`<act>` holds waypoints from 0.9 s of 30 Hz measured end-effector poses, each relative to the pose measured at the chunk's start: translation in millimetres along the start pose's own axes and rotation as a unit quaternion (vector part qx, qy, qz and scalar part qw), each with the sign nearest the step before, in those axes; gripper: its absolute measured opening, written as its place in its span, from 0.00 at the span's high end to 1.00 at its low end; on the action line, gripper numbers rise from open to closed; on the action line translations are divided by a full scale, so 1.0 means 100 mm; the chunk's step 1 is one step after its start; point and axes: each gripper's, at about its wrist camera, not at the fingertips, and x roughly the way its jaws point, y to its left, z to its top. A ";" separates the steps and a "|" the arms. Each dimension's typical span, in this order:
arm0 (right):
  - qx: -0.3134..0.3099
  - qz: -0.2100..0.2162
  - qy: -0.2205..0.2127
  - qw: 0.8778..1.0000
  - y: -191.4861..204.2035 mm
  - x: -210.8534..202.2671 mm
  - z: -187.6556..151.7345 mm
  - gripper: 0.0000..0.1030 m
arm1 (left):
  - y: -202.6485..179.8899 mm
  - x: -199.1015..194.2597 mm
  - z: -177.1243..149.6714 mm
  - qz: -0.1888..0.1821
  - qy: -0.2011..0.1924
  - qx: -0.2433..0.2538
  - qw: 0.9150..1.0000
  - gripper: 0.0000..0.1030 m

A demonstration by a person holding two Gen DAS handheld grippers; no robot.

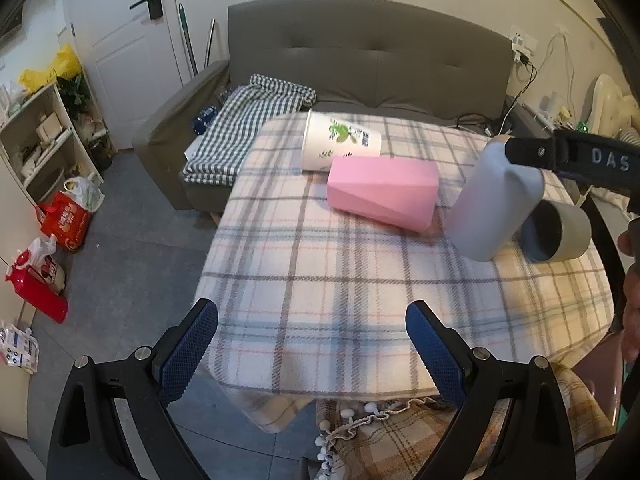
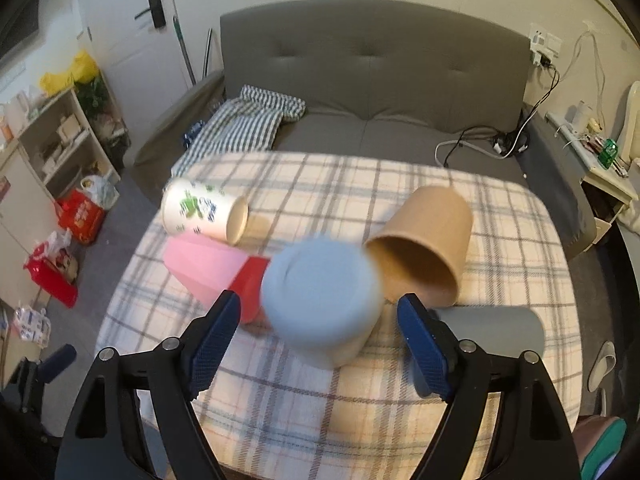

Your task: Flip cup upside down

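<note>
Desk (image 1: 320, 280) wears checked cloth; grey sofa (image 1: 368, 52) behind. Blue cup (image 2: 320, 300) stands bottom-up, blurry, between right hand-held gripper (image 2: 320, 340) fingers spread apart. Left hand-held gripper (image 1: 312, 348) wide apart, empty. Pink cup (image 1: 380, 192), white cup (image 1: 340, 146), brown cup (image 2: 424, 248) lie sideways, nothing inside.

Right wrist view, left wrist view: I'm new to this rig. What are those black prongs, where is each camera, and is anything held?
There is no robot. A person carries a hand-held gripper in each hand, and a fisheye camera on each looks along its two blue-padded fingers. The left wrist view shows the left hand-held gripper open and empty over the plaid tablecloth. The right wrist view shows the right hand-held gripper open around a blurred, tilted light blue cup; its pads seem not to touch it. On their sides lie a printed white paper cup, a pink cup, a brown paper cup and a grey cup.
</note>
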 end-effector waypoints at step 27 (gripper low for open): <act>0.032 -0.026 -0.170 0.985 -0.76 -1.58 -1.00 0.00 | -0.76 -1.19 -0.05 0.013 -0.196 0.010 0.980 0.00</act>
